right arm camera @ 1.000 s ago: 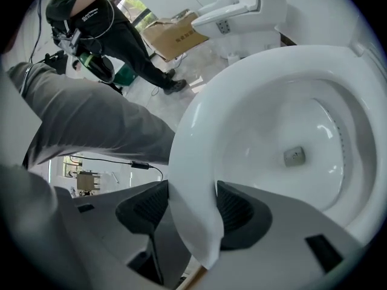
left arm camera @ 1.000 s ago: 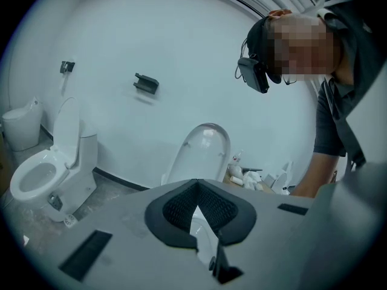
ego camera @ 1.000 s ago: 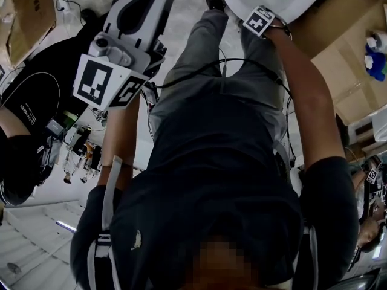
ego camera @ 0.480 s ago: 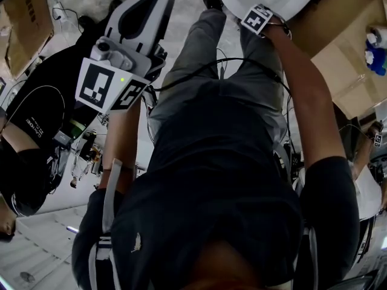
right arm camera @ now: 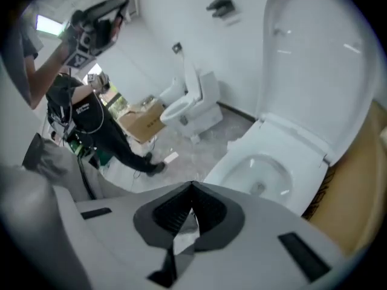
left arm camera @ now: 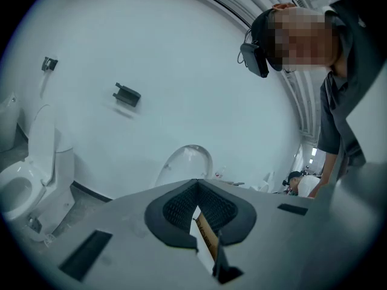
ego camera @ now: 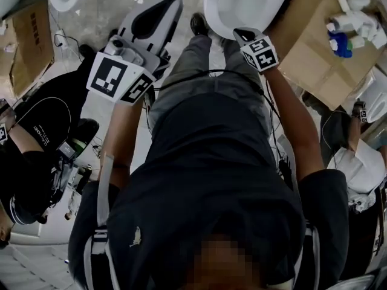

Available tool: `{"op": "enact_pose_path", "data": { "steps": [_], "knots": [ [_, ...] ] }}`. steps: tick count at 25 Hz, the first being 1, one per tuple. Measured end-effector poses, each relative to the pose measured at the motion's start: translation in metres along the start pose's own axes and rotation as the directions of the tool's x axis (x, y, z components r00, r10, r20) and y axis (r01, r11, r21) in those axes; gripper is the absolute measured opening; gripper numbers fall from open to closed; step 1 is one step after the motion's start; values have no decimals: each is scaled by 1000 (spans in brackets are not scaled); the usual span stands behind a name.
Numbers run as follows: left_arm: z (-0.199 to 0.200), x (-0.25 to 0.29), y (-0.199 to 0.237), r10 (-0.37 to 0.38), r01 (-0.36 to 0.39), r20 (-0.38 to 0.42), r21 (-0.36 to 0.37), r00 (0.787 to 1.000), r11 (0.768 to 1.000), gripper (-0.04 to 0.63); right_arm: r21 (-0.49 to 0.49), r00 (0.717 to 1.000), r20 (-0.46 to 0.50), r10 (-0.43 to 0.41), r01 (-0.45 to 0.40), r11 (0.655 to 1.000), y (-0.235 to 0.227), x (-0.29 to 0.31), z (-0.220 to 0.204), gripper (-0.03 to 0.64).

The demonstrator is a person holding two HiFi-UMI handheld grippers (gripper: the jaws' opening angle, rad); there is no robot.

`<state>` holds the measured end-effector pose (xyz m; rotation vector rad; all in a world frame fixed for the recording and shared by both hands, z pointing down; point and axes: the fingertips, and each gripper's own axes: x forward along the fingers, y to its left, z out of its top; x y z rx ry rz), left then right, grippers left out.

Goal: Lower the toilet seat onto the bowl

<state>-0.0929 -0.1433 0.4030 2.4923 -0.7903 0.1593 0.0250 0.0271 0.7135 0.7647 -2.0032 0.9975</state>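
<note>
Seat (right arm camera: 314, 71): upright, bowl (right arm camera: 266, 168) open below. Right tool (right arm camera: 192, 189) closing on nothing; left tool (left arm camera: 196, 186) closed, empty. Reopen right, hook top edge, ease down slowly, no drop.

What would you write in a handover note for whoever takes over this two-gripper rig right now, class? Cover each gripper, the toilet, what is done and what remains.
Left gripper: shut, empty, held high, facing a wall, away from the job.
Right gripper: shut, empty, above the white ceramic toilet bowl, touching nothing.
Tall white plastic lid: stands upright behind the bowl. I cannot tell whether the seat is up with it or already lies on the rim.
Done: nothing certain.
Left: check the seat; if raised, probably swing it down onto the bowl.
</note>
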Motion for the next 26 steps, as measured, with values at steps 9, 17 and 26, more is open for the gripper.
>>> {"op": "enact_pose_path", "data": {
  "steps": [9, 17, 26],
  "knots": [
    [47, -4, -23, -59, 56, 37, 82, 998, 995, 3, 6, 899, 414, -145, 156, 988, 37, -164, 147, 6],
    [85, -2, -46, -103, 88, 98, 147, 990, 985, 3, -46, 773, 624, -113, 181, 982, 78, -263, 226, 6],
    [100, -16, -71, -133, 110, 119, 177, 984, 978, 3, -44, 693, 713, -101, 189, 981, 111, -327, 249, 6]
  ]
}}
